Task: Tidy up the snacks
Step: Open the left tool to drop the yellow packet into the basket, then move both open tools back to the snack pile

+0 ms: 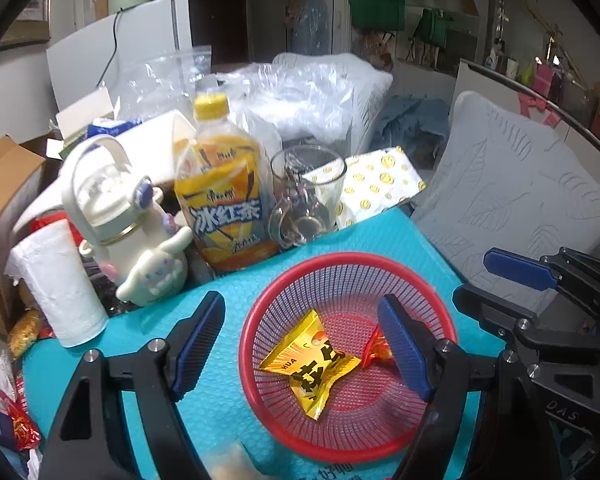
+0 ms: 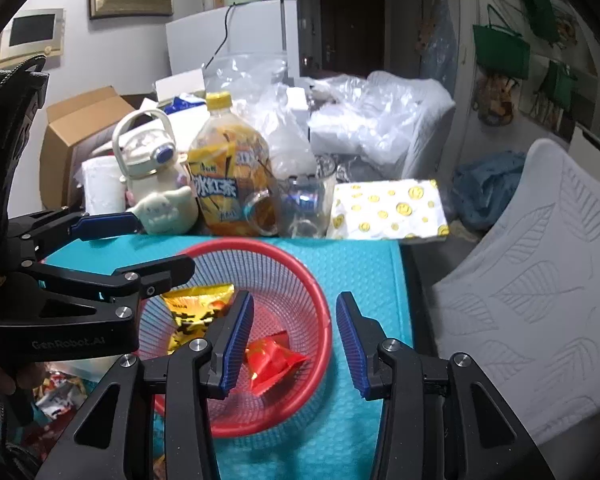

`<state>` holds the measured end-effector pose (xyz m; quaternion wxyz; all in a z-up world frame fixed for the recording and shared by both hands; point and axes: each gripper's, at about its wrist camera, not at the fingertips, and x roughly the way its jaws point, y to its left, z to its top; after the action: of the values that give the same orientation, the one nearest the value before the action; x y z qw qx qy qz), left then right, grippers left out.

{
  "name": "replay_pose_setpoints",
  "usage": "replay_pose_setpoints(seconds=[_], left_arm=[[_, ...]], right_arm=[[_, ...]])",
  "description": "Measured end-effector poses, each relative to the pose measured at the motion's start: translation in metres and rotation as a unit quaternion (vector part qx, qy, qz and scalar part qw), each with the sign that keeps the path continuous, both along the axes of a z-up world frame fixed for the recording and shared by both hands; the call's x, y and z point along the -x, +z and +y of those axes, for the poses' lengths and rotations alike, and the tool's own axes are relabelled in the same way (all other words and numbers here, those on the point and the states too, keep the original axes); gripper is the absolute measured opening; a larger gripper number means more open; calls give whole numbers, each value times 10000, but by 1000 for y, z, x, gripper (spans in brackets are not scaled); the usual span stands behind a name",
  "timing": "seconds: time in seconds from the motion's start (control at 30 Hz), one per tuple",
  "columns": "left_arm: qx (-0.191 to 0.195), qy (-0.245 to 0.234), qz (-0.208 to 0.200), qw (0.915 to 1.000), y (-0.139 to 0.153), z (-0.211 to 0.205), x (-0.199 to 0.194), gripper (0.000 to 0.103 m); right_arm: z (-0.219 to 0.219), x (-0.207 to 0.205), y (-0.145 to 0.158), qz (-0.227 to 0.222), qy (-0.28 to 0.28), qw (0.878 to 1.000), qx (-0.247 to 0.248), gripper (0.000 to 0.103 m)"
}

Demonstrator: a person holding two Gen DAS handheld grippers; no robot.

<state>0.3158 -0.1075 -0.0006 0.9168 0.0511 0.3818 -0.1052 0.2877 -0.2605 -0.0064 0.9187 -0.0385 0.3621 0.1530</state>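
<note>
A red mesh basket (image 1: 352, 264) sits on the teal mat (image 1: 220, 400). In it lie a yellow snack packet (image 1: 316, 368) and a red snack packet (image 1: 374, 350). My left gripper (image 1: 300, 340) is open and empty, hovering over the basket's left side. My right gripper (image 1: 500, 280) shows at the right, open. In the right wrist view the basket (image 2: 320, 300) holds the yellow packet (image 2: 196, 308) and red packet (image 2: 272, 364). My right gripper (image 2: 294, 340) is open and empty above the basket's right rim. The left gripper (image 2: 140, 248) is open at the left.
Behind the basket stand an iced tea bottle (image 1: 220, 196), a glass mug (image 1: 304, 196), a white character bottle (image 1: 120, 216), a paper roll (image 1: 60, 284) and a smiley-print box (image 1: 376, 184). A grey cushion (image 1: 512, 192) lies right. More snack packets (image 1: 20, 428) lie at the left edge.
</note>
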Motion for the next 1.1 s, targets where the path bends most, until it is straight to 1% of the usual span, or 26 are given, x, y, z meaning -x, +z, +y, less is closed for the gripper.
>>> replay_pose_setpoints(seconds=[0.13, 0.37, 0.5, 0.63, 0.77, 0.9, 1.0, 1.1], left_arm=[[-38, 61, -191, 9998, 21, 2, 16, 78], [-46, 34, -595, 9982, 56, 5, 53, 78], [-25, 10, -761, 9971, 70, 7, 72, 78], [3, 7, -918, 9958, 82, 14, 96, 78], [25, -14, -1007, 9949, 87, 19, 117, 78], [59, -39, -1014, 9948, 88, 25, 136, 78], [69, -33, -1038, 9946, 86, 29, 151, 78], [63, -43, -1053, 9944, 82, 32, 167, 78]], right_arm=[[0, 12, 17, -176, 3, 9998, 7, 43], [2, 38, 47, -489, -20, 9988, 40, 43], [6, 57, 62, -671, -4, 9977, 58, 43], [10, 78, 74, -795, -20, 9968, -31, 43], [15, 98, 84, -928, 0, 9957, -28, 43], [22, 120, 90, -1013, 56, 9948, -57, 43], [27, 137, 92, -1068, 82, 9942, -56, 43], [32, 153, 89, -1062, 135, 9942, -77, 45]])
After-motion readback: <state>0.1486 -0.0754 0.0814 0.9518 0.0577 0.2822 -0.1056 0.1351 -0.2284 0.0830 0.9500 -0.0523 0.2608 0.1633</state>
